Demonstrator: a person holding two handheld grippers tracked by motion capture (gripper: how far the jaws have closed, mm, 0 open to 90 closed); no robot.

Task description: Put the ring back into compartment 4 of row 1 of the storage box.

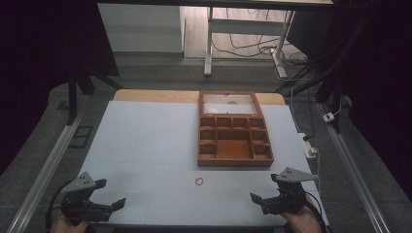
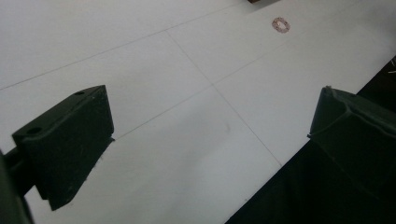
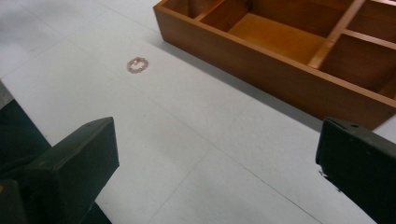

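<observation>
I take the wooden box [image 1: 235,156] as my landmark: it sits on the white table [image 1: 145,141], toward the far side and right of centre, its lid [image 1: 228,103] lying open flat behind it with a pale panel inside. The box is divided into small compartments along the far rows and sides, with one wide compartment at the near middle, and every compartment I can see into looks bare. Just in front of the box's near wall, a little left of its middle and apart from it, lies a small ring [image 1: 198,181], reddish-pink and seemingly beaded, flat on the table. Nothing lies between it and either tool. My left gripper [image 1: 111,194] hangs at the near left corner of the table, well apart from the box, its jaws spread wide and holding nothing; in the left gripper view the ring [image 2: 280,24] shows far ahead past bare table, with the table edge cutting under the right-hand jaw. My right gripper [image 1: 265,189] hangs near the box's near right corner, jaws likewise wide apart and empty; in the right gripper view the box [image 3: 261,56] fills the upper right, its near wall a warm orange-brown, and the ring [image 3: 137,65] lies to the left of it. Beyond the table stand desk legs [image 1: 209,43] with loose cables [image 1: 252,46] on the floor.
</observation>
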